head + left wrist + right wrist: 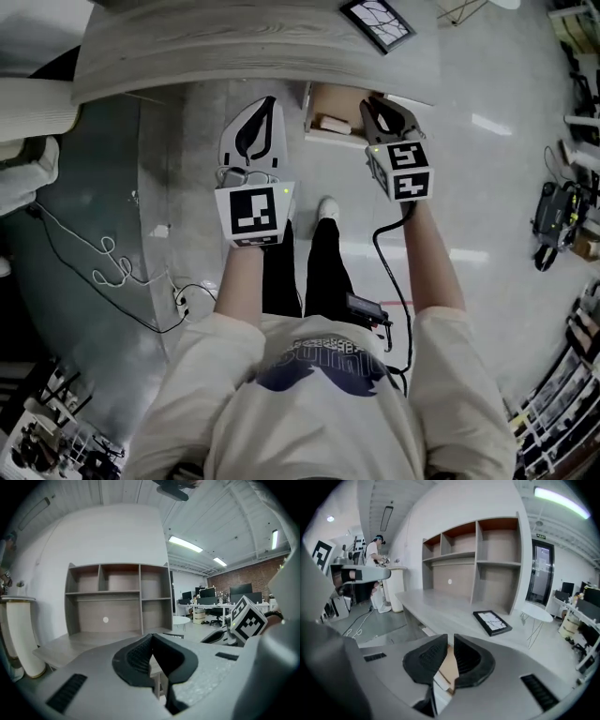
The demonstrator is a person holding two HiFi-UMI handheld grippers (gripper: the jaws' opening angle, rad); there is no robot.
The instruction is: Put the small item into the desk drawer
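We are holding the left gripper point(269, 103) closed and the right gripper point(379, 107) barely parted, both empty, since the small item point(330, 123) is lying inside the open drawer point(328, 141).

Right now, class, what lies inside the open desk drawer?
A small pale item lies on the floor of the drawer. The right gripper covers the drawer's right side, and the desk top hides its back.
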